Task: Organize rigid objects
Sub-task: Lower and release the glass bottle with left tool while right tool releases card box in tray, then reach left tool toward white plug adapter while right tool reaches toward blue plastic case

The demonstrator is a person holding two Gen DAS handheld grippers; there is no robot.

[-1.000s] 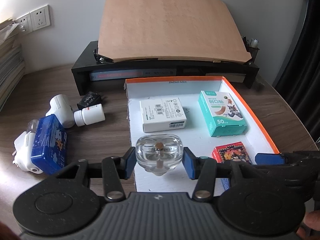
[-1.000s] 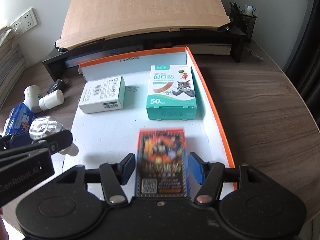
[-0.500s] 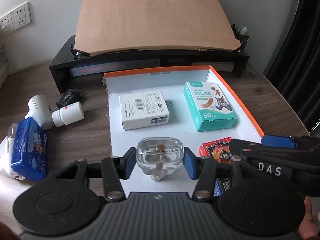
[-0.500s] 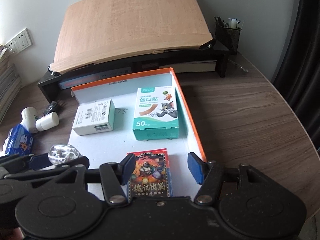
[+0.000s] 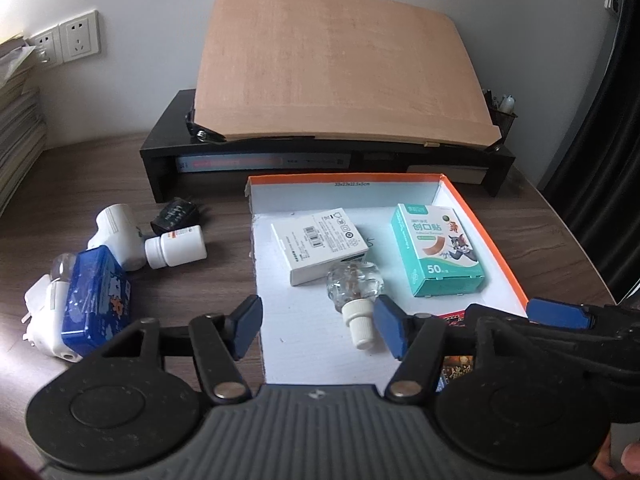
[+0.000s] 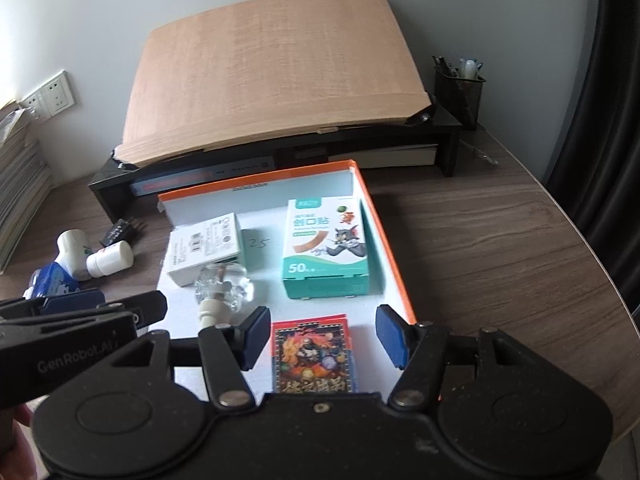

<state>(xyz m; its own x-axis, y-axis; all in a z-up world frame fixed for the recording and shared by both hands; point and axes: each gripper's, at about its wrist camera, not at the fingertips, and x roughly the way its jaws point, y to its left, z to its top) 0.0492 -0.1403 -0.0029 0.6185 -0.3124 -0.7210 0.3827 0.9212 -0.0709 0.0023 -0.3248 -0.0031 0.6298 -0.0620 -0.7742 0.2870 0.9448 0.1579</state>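
A white tray with an orange rim (image 5: 486, 220) (image 6: 384, 228) lies on the wooden desk. In it are a white box (image 5: 318, 244) (image 6: 206, 248), a teal plaster box (image 5: 438, 254) (image 6: 326, 252), a red card box (image 6: 312, 354) (image 5: 454, 318) and a clear glass bottle with a white neck (image 5: 354, 296) (image 6: 222, 290) lying on its side. My left gripper (image 5: 318, 332) is open and empty, just short of the bottle. My right gripper (image 6: 326, 338) is open and empty, with the card box lying between its fingers.
Left of the tray lie a white pill bottle (image 5: 176, 246), a white plastic piece (image 5: 118, 236), a black adapter (image 5: 176, 214), a blue tin (image 5: 98, 300) and a white plug (image 5: 44, 320). A black shelf (image 5: 320, 160) with a tilted board stands behind. A pen holder (image 6: 460, 88) is back right.
My left gripper opened and let go of the glass bottle, which now lies on its side in the tray. Both grippers drew back and up; the right one stayed open.
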